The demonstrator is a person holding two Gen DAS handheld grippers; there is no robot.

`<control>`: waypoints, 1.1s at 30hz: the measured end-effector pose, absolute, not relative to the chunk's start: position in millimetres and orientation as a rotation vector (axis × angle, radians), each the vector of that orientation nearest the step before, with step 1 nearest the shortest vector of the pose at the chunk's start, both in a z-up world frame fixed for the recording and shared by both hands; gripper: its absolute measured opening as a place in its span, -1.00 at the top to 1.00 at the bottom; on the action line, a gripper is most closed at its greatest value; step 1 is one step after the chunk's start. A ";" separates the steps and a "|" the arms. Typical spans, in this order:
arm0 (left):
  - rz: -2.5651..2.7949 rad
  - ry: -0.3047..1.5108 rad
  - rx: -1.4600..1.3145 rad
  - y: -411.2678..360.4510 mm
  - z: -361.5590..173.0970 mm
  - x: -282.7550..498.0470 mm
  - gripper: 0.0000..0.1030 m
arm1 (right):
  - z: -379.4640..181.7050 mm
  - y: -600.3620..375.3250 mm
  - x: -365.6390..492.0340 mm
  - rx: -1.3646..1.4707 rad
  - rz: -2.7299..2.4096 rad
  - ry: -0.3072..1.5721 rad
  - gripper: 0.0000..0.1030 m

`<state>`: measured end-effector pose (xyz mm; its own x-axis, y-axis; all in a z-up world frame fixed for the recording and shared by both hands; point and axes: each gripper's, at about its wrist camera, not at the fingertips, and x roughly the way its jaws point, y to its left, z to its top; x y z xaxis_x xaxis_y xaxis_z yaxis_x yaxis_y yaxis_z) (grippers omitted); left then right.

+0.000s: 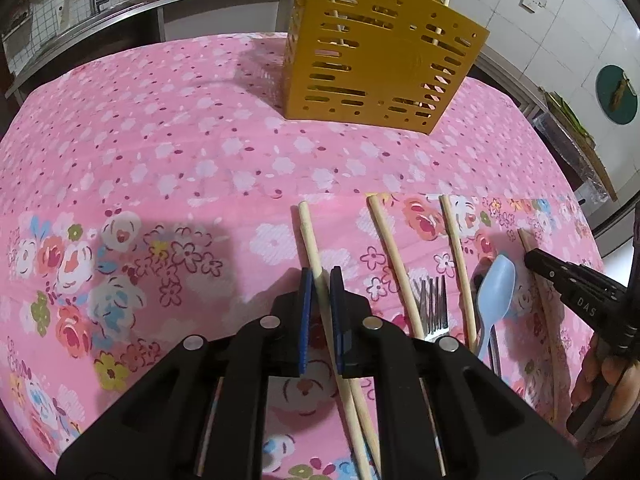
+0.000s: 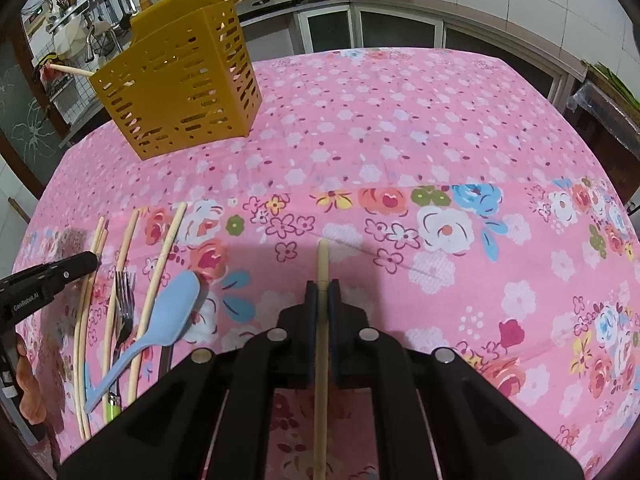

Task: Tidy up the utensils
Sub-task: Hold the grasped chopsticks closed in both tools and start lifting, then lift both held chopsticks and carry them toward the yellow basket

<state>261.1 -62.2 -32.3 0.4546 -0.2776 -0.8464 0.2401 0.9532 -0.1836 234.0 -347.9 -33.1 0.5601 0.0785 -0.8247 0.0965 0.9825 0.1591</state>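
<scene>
A yellow slotted utensil holder (image 1: pixel 380 60) (image 2: pixel 180 92) stands at the far side of the pink floral tablecloth (image 1: pixel 160 152), with chopsticks sticking out of it. My left gripper (image 1: pixel 321 278) is shut on a wooden chopstick (image 1: pixel 310 232), and a second chopstick (image 1: pixel 366 412) lies crossed under its lower end. My right gripper (image 2: pixel 322 290) is shut on another chopstick (image 2: pixel 323 256); in the left wrist view the right gripper (image 1: pixel 534 258) comes in from the right. The left gripper (image 2: pixel 90 260) shows at the left edge of the right wrist view.
Between the grippers lie two loose chopsticks (image 1: pixel 394 256) (image 2: pixel 164 256), a metal fork (image 1: pixel 432 304) (image 2: pixel 124 300) and a light blue spoon (image 1: pixel 496 284) (image 2: pixel 176 304). A person's hand (image 1: pixel 600 380) holds the right gripper. Kitchen counters (image 2: pixel 380 4) run behind the table.
</scene>
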 end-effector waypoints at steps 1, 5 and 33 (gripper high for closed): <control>-0.320 1.050 -0.039 -61.0 -32.2 260.5 0.84 | -32.9 -348.6 232.9 0.196 -0.011 0.976 0.88; -0.321 1.049 -0.039 -56.9 -30.7 255.5 0.84 | -32.5 -350.5 229.9 0.200 -0.009 0.977 0.88; -0.297 1.108 0.024 -71.2 -35.5 275.8 0.87 | -31.3 -346.5 239.9 0.157 -0.047 1.065 0.88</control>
